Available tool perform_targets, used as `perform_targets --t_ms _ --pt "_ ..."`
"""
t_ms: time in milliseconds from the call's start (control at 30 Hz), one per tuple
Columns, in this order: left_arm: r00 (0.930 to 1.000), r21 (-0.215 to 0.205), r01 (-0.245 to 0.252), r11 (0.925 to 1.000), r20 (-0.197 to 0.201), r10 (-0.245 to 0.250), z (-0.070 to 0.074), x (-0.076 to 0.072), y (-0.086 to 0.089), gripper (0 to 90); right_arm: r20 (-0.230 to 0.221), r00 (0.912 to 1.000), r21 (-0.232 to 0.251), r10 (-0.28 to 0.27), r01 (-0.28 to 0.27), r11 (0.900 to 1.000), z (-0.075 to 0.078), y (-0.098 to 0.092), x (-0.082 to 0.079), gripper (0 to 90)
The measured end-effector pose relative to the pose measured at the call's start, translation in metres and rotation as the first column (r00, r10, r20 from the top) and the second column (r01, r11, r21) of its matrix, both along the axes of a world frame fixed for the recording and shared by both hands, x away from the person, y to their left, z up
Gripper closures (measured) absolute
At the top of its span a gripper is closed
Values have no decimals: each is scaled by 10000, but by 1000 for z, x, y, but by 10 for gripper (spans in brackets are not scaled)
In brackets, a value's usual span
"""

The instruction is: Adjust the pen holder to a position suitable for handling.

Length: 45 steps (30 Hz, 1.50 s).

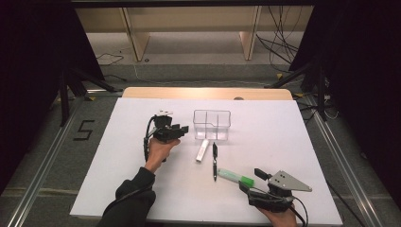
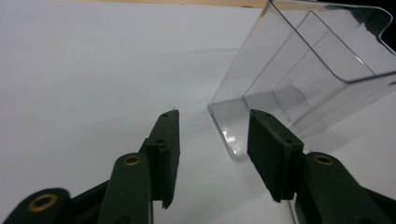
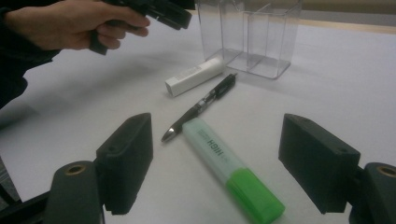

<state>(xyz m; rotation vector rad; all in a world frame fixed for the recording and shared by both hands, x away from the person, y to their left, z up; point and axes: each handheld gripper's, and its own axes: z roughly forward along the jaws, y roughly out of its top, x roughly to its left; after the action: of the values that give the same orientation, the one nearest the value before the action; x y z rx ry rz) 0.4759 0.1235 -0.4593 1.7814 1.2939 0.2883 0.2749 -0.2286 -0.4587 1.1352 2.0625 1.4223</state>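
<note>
A clear plastic organizer [image 1: 212,124] with compartments stands on the white table [image 1: 283,142]. My left gripper [image 1: 182,129] hovers just left of it, open, with nothing between its fingers. In the left gripper view the organizer's [image 2: 299,84] corner sits just beyond the right jaw of that gripper [image 2: 215,126]. In front of the organizer lie a white stick-shaped case [image 1: 202,151], a black pen [image 1: 214,161] and a green-capped highlighter [image 1: 235,177]. My right gripper [image 1: 250,179] stands open at the highlighter's [image 3: 224,163] capped end, with the jaws apart on either side and not touching it.
The table's near edge runs just behind my right hand. Beyond the far wooden edge [image 1: 208,92] are floor, cables and stand legs. The other hand [image 3: 79,23] and its gripper show at the top left of the right gripper view.
</note>
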Motion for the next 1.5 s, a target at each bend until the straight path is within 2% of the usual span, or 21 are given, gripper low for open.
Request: perform_targets --t_ms 133,333,500,700,867,1033,1367,1500 --pt "9991 -112 415 9991 48 -415 -1 -12 8 483 -246 9994 36 -228 229 9997 1 5 2 274" --pt "9954 -107 931 9956 237 -929 0 -30 15 359 -457 9980 -86 -435 432 9990 4 15 7 275" --pt "9900 -135 1370 9905 365 -1365 1 -45 21 282 -573 9966 -234 -599 586 9980 7 22 12 276" --pt "9818 26 1798 9837 609 -1796 2 -61 23 239 -806 9946 -357 -654 626 9974 11 33 21 284" --pt "9770 -124 1979 9801 839 -1962 4 -74 27 235 -1060 9926 -525 -598 545 9971 11 39 30 286" --pt "9710 47 2149 9766 1062 -2142 3 -84 31 229 -1218 9910 -663 -562 484 9966 10 44 37 287" --pt "9684 -250 2219 9747 1222 -2173 -3 -103 41 190 -1311 9905 -957 -423 298 9950 8 54 46 287" --pt "9636 83 2321 9727 1347 -2311 -3 -109 41 165 -1409 9895 -977 -326 188 9950 5 57 45 286"
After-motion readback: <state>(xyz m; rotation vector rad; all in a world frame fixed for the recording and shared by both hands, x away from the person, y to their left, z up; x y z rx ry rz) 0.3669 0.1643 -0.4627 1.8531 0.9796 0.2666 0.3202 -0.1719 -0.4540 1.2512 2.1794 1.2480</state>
